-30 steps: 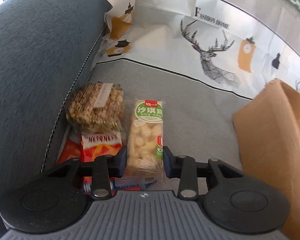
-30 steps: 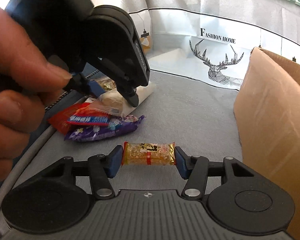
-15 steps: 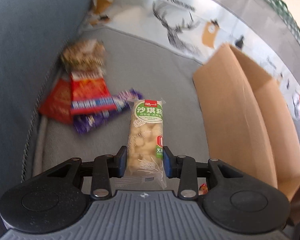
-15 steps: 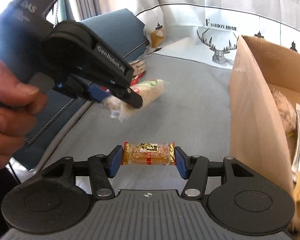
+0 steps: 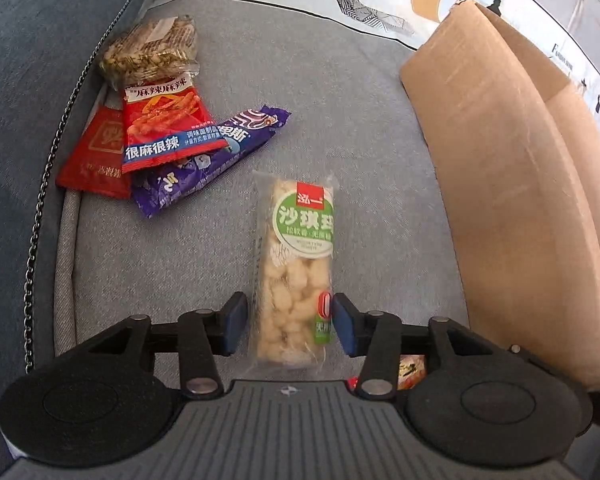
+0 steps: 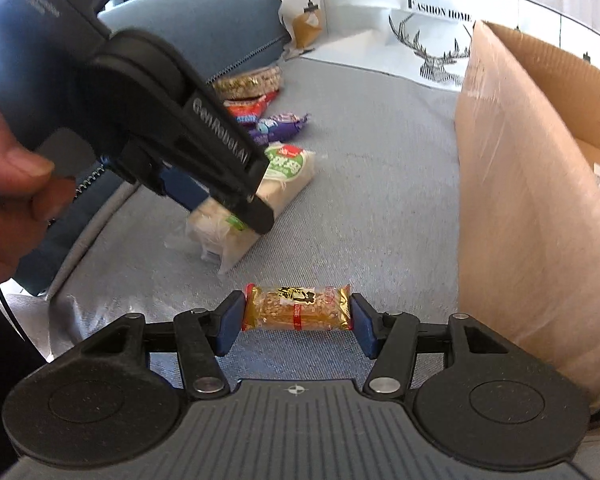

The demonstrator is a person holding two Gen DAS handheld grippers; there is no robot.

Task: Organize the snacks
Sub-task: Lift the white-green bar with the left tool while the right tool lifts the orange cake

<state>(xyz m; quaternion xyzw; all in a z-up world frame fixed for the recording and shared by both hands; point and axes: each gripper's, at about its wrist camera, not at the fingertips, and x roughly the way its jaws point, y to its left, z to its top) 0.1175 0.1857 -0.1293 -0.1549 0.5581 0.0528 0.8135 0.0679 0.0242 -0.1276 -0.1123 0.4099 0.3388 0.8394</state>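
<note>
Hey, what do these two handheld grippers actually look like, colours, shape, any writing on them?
Both the left gripper and the right gripper are matte black, with two round discs, silver pivot screws, a ribbed grey plate and blue pads on the fingers. The left one's side carries pale lettering, "GenRobot.AI" and "DAS". No sleeve or cable is clearly visible.

Left gripper [image 5: 288, 322] black with blue pads [image 5: 236, 322], round silver screws, grey ridged body, right gripper [image 6: 297, 322] the same, white letters "GenRobot.AI" and "DAS" on the left one's side
</note>
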